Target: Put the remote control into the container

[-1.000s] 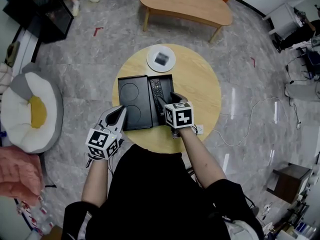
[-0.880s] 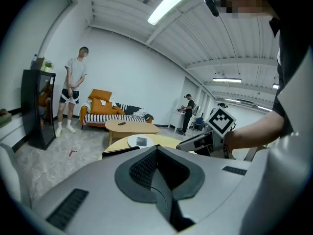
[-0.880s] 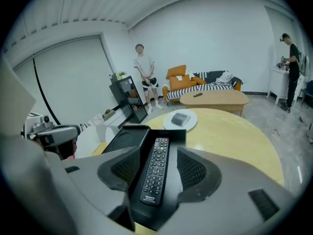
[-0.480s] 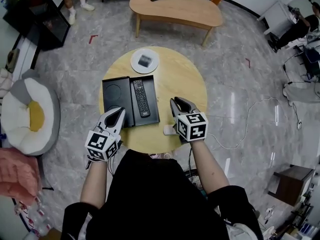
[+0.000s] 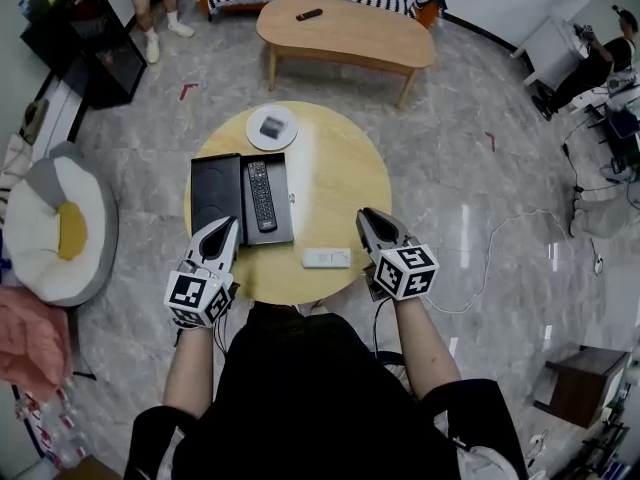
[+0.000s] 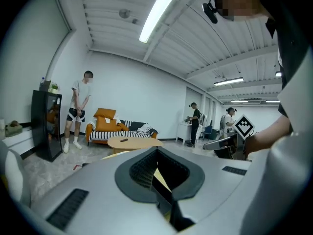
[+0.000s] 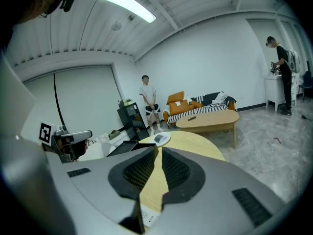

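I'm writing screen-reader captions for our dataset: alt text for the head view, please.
A remote lies in a black container on a round table. The left gripper and right gripper hover empty at its near edge, the right's jaws having just been closing.

The right hand-held gripper [image 5: 368,215] has drawn back from the slim black remote control [image 5: 260,195] to the 4 o'clock edge of the round wooden surface [image 5: 340,168]. Its jaws have just been closing, with nothing between them. The left hand-held gripper [image 5: 228,224] has withdrawn toward 8 o'clock.
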`<state>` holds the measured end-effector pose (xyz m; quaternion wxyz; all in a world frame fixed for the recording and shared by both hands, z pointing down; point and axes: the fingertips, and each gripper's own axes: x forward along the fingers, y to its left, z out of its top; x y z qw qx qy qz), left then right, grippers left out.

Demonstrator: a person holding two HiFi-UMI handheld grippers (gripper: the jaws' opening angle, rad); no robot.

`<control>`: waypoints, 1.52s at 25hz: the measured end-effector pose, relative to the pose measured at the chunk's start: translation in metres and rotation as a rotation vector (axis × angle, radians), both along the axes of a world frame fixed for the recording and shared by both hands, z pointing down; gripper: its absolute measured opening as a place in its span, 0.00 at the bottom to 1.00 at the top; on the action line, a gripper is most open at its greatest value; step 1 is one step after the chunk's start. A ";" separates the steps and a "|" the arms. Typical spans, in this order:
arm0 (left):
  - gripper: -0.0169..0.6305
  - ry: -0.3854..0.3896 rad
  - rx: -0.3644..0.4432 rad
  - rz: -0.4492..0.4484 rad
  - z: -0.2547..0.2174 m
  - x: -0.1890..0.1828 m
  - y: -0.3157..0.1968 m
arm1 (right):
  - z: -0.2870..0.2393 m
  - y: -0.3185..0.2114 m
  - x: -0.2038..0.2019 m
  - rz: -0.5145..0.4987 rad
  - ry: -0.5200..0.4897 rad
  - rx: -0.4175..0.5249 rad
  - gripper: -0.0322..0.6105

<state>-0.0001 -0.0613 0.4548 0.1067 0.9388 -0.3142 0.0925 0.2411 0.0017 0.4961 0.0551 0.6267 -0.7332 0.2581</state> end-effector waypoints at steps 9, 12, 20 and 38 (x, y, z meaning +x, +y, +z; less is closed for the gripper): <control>0.04 0.020 0.011 -0.042 -0.005 -0.010 0.015 | -0.029 0.024 0.009 0.011 -0.035 0.140 0.13; 0.04 0.019 -0.003 -0.003 -0.003 -0.004 0.020 | -0.026 0.027 0.005 -0.019 -0.023 0.132 0.13; 0.04 0.079 -0.053 -0.009 -0.004 -0.001 0.028 | -0.015 0.033 -0.004 -0.094 -0.004 0.087 0.14; 0.04 0.080 -0.093 -0.172 0.009 -0.073 0.045 | 0.136 0.061 -0.104 -0.981 0.597 -0.369 0.49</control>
